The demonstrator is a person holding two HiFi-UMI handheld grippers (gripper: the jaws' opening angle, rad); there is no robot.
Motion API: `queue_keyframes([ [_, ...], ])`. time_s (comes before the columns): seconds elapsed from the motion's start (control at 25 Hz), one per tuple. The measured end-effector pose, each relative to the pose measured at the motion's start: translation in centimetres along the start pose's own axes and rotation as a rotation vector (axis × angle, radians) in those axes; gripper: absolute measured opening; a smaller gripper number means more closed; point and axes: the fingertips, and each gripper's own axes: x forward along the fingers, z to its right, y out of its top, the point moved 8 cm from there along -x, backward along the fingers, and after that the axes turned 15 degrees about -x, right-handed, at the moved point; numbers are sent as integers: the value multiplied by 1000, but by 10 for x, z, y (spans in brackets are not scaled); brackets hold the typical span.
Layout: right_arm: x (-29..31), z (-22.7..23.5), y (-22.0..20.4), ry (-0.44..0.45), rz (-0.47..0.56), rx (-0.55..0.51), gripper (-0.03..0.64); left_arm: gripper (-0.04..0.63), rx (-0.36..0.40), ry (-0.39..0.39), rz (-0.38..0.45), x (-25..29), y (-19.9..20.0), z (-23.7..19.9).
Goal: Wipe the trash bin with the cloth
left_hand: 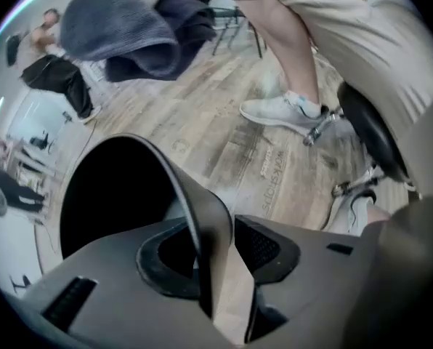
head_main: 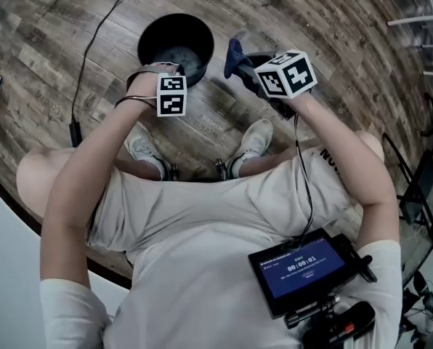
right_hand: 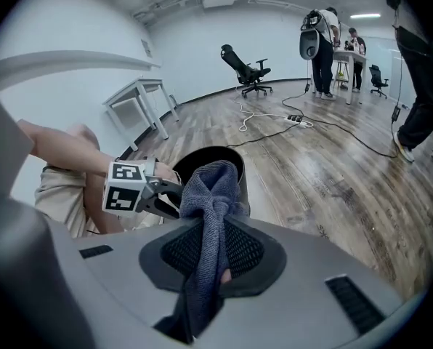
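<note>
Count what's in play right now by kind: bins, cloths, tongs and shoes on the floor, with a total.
trash bin: 1
cloth: 1
tongs: 2, the left tongs and the right tongs
white shoes: 2
Total: 6

Only readable bits: the chest screen (head_main: 304, 267) shows 00:00:01, and a floor plank (left_hand: 272, 167) says WORKSHOPS.
</note>
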Motion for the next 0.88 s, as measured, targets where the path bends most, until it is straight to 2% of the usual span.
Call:
queue_keyframes([
  [0.08, 3, -1, -8, 9, -26, 10, 61, 155, 75, 2, -53, 2, 0, 8],
  [0.12, 4, -2, -12, 14, -37, 3, 61, 155, 84, -4, -65, 2, 2, 11],
  [0.36, 5, 3, -14, 10, -45, -18, 63, 155, 45, -44, -19, -16, 9, -5],
  [0.48, 7, 5, -15, 9, -45, -12, 61, 135, 21, -94, -4, -23, 3, -10],
  [0.64, 11, 0, -16, 15, -46, -17, 63, 40, 92, -119, -34, -19, 2, -1],
  [0.88, 42, -12, -25, 49, -58, 13, 61, 37, 84, -127, -29, -19, 9, -1],
])
